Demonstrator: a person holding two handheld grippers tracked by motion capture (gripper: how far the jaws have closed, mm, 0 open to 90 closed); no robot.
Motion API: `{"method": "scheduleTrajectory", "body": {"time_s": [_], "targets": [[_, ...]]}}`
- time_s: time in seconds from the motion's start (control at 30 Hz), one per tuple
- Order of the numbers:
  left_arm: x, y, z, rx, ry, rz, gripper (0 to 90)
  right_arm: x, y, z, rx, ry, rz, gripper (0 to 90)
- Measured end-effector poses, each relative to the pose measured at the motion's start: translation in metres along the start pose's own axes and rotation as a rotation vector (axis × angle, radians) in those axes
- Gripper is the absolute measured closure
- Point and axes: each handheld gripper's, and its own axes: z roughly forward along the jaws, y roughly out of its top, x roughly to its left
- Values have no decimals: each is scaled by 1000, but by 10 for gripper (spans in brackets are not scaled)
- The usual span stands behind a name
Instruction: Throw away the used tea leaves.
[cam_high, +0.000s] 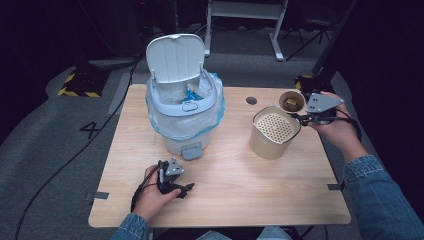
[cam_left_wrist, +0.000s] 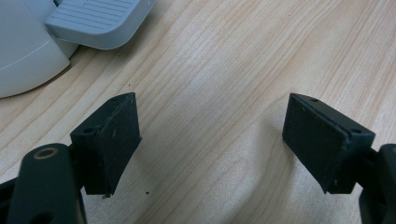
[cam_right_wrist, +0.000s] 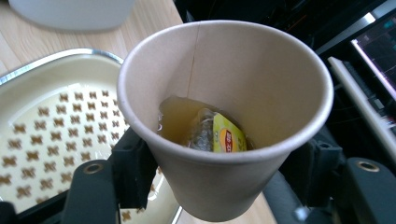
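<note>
High view: the right gripper (cam_high: 300, 118), held in the person's right hand (cam_high: 336, 127) at the 3 o'clock side of the wooden bench (cam_high: 240, 185), is clamped on a paper cup (cam_high: 291, 101). The cup is held upright off the bench, just beyond the far-right rim of a beige strainer canister (cam_high: 274, 132), at roughly 1 o'clock from it. The canister stands on the bench with its perforated lid facing up.

Right gripper view: the two black jaws press against opposite sides of the paper cup (cam_right_wrist: 224, 116). Inside it lie brownish tea (cam_right_wrist: 175, 119) and a used tea bag (cam_right_wrist: 203, 133) with a yellow tag (cam_right_wrist: 228, 136). The perforated lid (cam_right_wrist: 56, 135) of the canister lies beneath and to the 9 o'clock side of the cup.

High view: a white pedal bin (cam_high: 184, 107) lined with a translucent blue bag (cam_high: 212, 117) stands at 11 o'clock on the bench, its lid (cam_high: 176, 56) raised upright and its pedal (cam_high: 191, 150) facing the person. The left gripper (cam_high: 186, 189), in the left hand (cam_high: 152, 192), rests low on the bench at 7 o'clock, near the pedal.

Left gripper view: the jaws stand wide apart with bare wood between them; the grey pedal (cam_left_wrist: 98, 21) lies at 11 o'clock.
</note>
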Motion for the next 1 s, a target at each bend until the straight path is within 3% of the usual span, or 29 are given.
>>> {"method": "scheduleTrajectory", "body": {"time_s": [0.07,0.1,0.13,0.17,0.23,0.33,0.37,0.47,0.53,0.57,0.6,0.63,0.67,0.7,0.73,0.83,0.87,0.9,1.0], "targets": [[0,0,0,0,0,0,192,3,4,-1,44,-22,-74,362],[0,0,0,0,0,0,192,3,4,-1,44,-22,-74,362],[0,0,0,0,0,0,192,5,8,0,82,-39,-156,364],[0,0,0,0,0,0,192,6,10,0,95,-41,-186,365],[0,0,0,0,0,0,192,7,11,-1,107,-46,-203,366],[0,0,0,0,1,1,192,11,16,-2,148,-73,-282,370],[0,0,0,0,1,0,192,13,18,-3,174,-93,-335,371],[0,0,0,0,0,-1,192,17,20,-3,202,-118,-383,373],[0,0,0,0,0,0,192,23,23,-2,270,-162,-524,374],[0,0,0,0,0,0,192,23,23,-2,270,-162,-524,374],[0,0,0,0,0,0,191,28,24,0,312,-190,-600,375],[0,0,0,0,0,0,192,28,24,0,312,-190,-600,375],[0,0,0,0,0,0,192,34,25,2,346,-209,-671,375],[0,0,0,0,0,0,192,37,25,2,364,-225,-709,376],[0,0,0,0,1,0,192,37,25,2,364,-225,-709,376],[0,0,0,0,0,0,192,43,27,4,406,-264,-817,376],[0,0,0,0,0,-1,192,45,28,5,416,-277,-857,376],[0,0,0,0,0,0,192,49,30,6,432,-307,-934,376],[0,0,0,0,0,0,192,53,31,7,452,-352,-1039,376]]}}
